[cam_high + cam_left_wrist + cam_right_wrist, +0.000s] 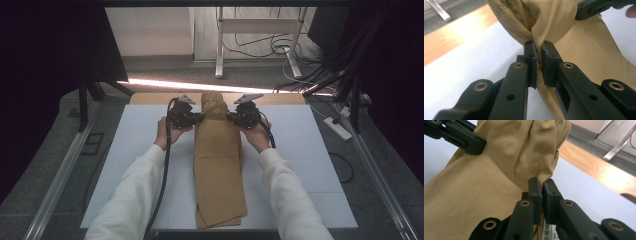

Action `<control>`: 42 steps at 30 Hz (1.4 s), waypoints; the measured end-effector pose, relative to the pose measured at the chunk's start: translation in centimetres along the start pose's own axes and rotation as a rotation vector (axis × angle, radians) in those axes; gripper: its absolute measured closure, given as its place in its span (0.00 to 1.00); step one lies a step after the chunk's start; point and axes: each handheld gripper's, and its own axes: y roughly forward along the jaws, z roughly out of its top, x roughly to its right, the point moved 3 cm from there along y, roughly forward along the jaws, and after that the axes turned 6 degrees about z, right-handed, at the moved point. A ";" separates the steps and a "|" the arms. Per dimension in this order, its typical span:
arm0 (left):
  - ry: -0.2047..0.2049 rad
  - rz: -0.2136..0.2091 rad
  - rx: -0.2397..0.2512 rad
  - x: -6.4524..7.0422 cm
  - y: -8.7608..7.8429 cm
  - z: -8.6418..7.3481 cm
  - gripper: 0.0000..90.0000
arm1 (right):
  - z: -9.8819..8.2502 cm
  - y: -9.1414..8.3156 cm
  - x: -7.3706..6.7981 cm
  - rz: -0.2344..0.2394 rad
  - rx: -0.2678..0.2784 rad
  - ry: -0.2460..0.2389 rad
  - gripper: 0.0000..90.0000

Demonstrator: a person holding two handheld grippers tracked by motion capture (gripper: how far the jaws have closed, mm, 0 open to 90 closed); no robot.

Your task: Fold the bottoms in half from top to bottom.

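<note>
Pinching the far end of the tan garment (218,165) from both sides, the left gripper (199,118) and right gripper (231,117) are each clamped tight on a fold of cloth. That far end is bunched up between them near the table's (135,150) far edge, while the rest lies flat down the middle towards the near edge.

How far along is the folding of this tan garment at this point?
Done: the tan garment already lies as a long narrow strip on the white table. In hand: the left tool and right tool pinch its far end, lifted and bunched. Left, probably: carrying that end over toward the near end.
</note>
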 end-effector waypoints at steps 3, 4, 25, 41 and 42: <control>0.001 -0.006 -0.004 0.2 0.3 -0.4 0.92 | -0.4 0.1 0.0 0.007 -0.016 -0.011 0.96; 0.001 -0.006 -0.003 0.2 0.4 -0.6 0.92 | -0.6 0.1 -0.1 0.007 -0.018 -0.015 0.96; 0.023 -0.025 -0.001 1.4 0.0 -2.5 0.92 | -2.5 0.3 -1.6 0.019 -0.034 -0.048 0.96; 0.036 -0.052 -0.004 2.2 -0.6 -3.0 0.92 | -2.9 -0.5 -2.2 0.046 -0.046 -0.056 0.96; 0.041 -0.055 -0.011 2.3 -0.6 -3.1 0.92 | -2.9 -0.5 -2.2 0.046 -0.050 -0.057 0.96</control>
